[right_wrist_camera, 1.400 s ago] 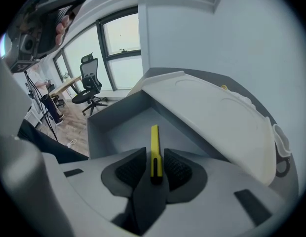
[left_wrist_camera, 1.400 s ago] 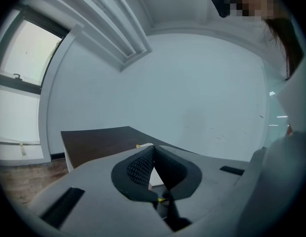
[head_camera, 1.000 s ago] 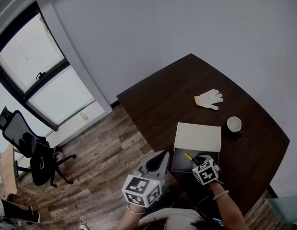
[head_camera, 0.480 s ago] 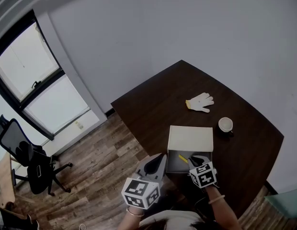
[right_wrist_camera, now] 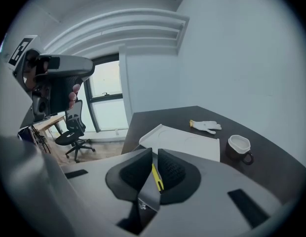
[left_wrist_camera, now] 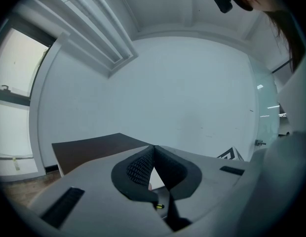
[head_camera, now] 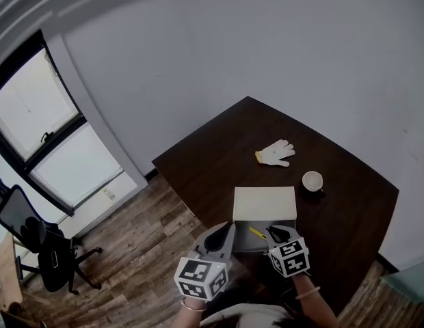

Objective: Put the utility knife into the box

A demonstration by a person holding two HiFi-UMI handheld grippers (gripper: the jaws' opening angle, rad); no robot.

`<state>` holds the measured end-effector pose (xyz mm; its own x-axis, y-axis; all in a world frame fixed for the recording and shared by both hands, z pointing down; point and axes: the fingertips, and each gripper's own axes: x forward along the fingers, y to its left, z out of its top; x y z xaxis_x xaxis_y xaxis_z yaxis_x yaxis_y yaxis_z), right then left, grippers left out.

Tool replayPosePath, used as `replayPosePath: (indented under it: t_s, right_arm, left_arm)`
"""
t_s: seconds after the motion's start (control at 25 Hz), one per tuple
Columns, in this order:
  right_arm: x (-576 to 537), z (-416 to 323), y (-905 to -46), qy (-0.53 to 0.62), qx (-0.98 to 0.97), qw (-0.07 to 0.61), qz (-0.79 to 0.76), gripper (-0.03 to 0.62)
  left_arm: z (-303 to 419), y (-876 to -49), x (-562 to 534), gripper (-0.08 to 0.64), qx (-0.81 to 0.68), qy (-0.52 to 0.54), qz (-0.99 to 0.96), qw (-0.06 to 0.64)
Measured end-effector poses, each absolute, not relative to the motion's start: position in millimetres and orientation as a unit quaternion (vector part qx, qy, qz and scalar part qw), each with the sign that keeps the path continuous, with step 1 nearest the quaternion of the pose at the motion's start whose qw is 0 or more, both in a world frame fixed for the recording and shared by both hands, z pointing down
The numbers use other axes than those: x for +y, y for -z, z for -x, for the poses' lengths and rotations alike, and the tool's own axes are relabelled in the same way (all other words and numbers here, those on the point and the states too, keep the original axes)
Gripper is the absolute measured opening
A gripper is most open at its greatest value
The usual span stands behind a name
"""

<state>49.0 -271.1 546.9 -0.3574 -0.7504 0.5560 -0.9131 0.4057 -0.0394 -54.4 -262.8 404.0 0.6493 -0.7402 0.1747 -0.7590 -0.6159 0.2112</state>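
Just closed the right gripper down to a narrow gap, apparently gripping nothing, with the yellow utility knife showing through it inside the open box, so looks delivered, with the left gripper pinched together, empty.

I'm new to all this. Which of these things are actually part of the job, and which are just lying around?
Part of the job: the yellow utility knife, lying inside; the open box; its white lid.
Just lying about: the white glove; the cup; the office chair.
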Motion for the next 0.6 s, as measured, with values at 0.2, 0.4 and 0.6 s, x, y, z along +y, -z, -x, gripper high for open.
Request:
replayPosePath:
  t_s: [0.2, 0.4, 0.6]
  right_arm:
    - [-264.0, -55.0, -521.2, -0.151, -0.804, 0.213, -0.535, 0.031]
    - [-256.9, -61.2, -500.9, -0.137, -0.800, 0.192, -0.551, 0.023]
    - [-247.8, -66.4, -479.8, -0.123, -0.797, 0.175, -0.565, 0.009]
  left_arm:
    - [45.9, -397.4, -258.7, 0.017, -0.405, -0.036, -0.905, 0.125]
    - [40.6, -392.3, -254.5, 0.017, -0.396, -0.034, -0.910, 0.116]
    - [34.2, -388.3, -246.0, 0.017, -0.386, -0.036, -0.915, 0.111]
